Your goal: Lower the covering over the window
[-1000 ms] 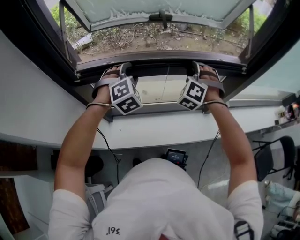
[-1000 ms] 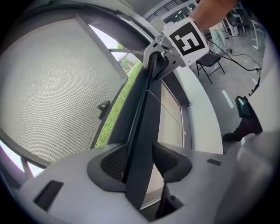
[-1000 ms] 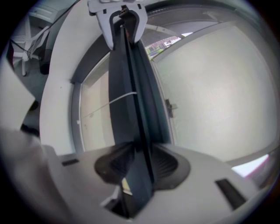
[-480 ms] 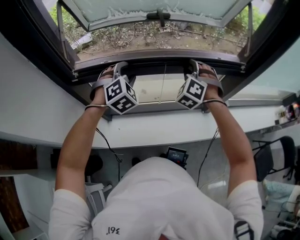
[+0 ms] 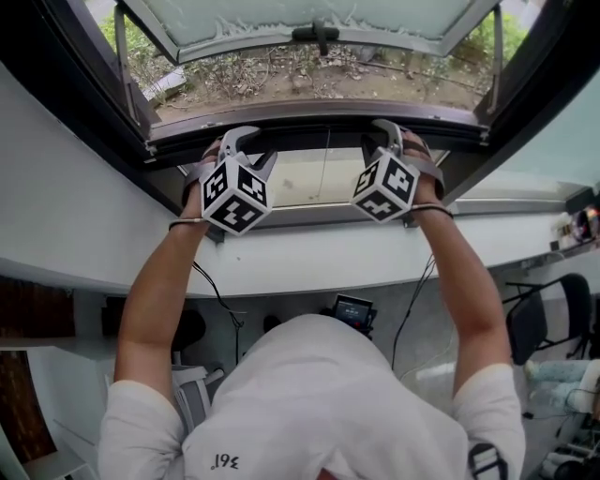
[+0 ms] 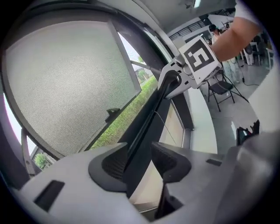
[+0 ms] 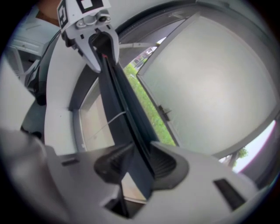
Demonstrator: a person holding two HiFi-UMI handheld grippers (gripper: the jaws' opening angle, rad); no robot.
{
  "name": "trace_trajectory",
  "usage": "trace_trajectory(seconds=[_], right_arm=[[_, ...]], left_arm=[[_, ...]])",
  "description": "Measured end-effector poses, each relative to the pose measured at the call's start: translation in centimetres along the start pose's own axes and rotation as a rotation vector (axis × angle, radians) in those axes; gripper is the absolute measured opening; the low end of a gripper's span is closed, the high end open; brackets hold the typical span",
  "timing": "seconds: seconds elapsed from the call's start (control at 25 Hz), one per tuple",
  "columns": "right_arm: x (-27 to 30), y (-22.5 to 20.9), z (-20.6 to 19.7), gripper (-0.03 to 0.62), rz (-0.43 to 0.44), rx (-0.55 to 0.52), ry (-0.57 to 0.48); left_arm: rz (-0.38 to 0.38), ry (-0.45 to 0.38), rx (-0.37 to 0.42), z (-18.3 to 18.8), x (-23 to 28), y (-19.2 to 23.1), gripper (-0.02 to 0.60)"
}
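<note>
Two hand-held grippers meet on one long dark bar (image 5: pixel 319 139), by the look of it the pull rail of the window covering. It lies along the dark window frame between the swung-out frosted sash (image 5: pixel 309 14) and a pale panel (image 5: pixel 309 183). Its long axis runs from the person's left to the person's right, passing straight through both sets of jaws. The right gripper (image 7: pixel 139 158) is clamped on the rail, with a ribbed pad pressed to each face. The left gripper (image 6: pixel 136 154) only straddles it, jaws apart — one pad sits beside the rail and the other stands clear, with pale light in the gap. The two grippers sit well apart and at matching stations either side of a thin pale cord (image 5: pixel 327 164) that crosses near the rail's middle, so neither hand is the nearer one. The coming pull probably has to run square to the rail's length, toward the white sill (image 5: pixel 309 253). With only the right side gripped, the rail would likely tilt — the left jaws seem to need to close first. How far the covering already reaches cannot be told from these views.
</note>
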State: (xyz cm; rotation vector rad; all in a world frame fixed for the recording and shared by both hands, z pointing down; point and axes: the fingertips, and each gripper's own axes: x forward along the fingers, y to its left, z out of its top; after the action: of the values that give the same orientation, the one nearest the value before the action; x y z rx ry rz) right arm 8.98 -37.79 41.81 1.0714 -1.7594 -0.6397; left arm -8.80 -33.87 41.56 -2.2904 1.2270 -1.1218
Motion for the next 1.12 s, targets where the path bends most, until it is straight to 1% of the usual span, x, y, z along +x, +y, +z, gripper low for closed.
trace_trajectory(seconds=[0.16,0.32,0.44,0.72,0.88,1.12], right_arm=[[-1.1,-0.2,0.9,0.126,-0.001,0.048,-0.041],[-2.3,-1.0,1.5,0.124,-0.013,0.106,-0.085],[-3.2,-1.8,1.8,0.108,-0.019,0.164,-0.119],[-5.1,-2.9,1.2,0.073,-0.006,0.302,-0.18],[-6.2,-3.3,0.6,0.057,0.013,0.401,-0.224],[-8.1,-3.7,0.9,0.037,0.026,0.493,-0.307]], left_arm=[[-0.007,-0.071,-0.127,1.5,-0.9,-0.3,0.176],[0.009,-0.141,-0.252,3.2,-2.1,-0.1,0.167],[0.032,-0.192,-0.335,4.5,-3.1,0.1,0.164],[0.067,-0.28,-0.517,6.5,-5.0,-0.8,0.146],[0.076,-0.32,-0.604,7.4,-6.0,-2.0,0.127],[0.093,-0.356,-0.715,7.2,-7.6,-3.9,0.087]])
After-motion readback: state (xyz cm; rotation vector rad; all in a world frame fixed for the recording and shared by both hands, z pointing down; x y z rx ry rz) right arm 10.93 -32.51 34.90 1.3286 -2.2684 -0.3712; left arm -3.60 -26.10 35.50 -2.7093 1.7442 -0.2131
